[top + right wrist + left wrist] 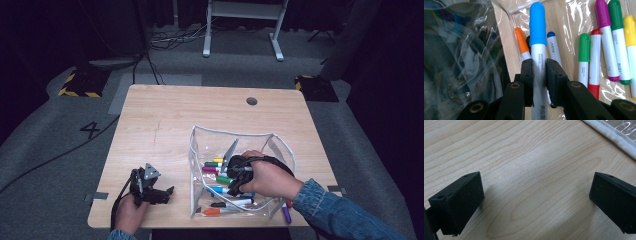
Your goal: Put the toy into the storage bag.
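Note:
A clear plastic pouch [200,150] with white trim stands open on the wooden table [160,125], holding several coloured markers. My right gripper [234,174] reaches into it. In the right gripper view, that gripper [539,66] is shut on the pale barrel of a light-blue-capped marker [537,25], cap pointing away. Beneath it lie orange [520,40], blue [552,45], green [584,50], red [595,52], purple [604,25] and yellow [630,30] markers. My left gripper [159,192] rests low over bare wood left of the pouch, open [536,187], nothing between its jaws.
The pouch's white edge [610,135] lies just beyond the left gripper. A purple marker [286,213] sits outside the pouch near the table's front edge. A cable hole [251,101] is at the back of the table. Desk legs [240,30] stand on the floor beyond.

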Available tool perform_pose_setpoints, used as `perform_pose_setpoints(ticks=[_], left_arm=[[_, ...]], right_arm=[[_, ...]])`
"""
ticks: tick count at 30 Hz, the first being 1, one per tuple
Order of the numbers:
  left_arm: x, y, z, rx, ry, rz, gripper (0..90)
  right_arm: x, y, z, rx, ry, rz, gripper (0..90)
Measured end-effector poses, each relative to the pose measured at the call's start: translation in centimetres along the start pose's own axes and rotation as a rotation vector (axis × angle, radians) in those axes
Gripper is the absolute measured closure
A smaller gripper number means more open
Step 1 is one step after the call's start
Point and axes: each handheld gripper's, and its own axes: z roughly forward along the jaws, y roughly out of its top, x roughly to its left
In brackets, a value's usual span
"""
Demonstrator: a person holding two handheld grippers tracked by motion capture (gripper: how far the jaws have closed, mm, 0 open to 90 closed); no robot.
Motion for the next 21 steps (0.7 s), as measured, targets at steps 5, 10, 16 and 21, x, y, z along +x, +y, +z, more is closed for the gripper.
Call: perform_pose_setpoints(ticks=[5,10,16,21], left_arm=[[0.0,0.0,0.0,0.000,0.000,-0.001,0.0],[0.0,0.0,0.0,0.001,0.000,0.001,0.0],[0.0,0.0,0.0,0.000,-0.001,-0.003,0.0],[0.0,0.0,0.0,0.000,0.000,0.000,0.0]], right_arm=[[0.0,0.2,0.6,0.029,0.008,-0.018,76.7],[-0.4,0.1,0.8,-0.009,-0.070,-0.047,60.7],[-0.3,-0.1,-1.2,-0.116,-0.134,-0.038,54.8],[0.3,-1.0,-5.5,-0.317,-0.185,0.003,51.8]])
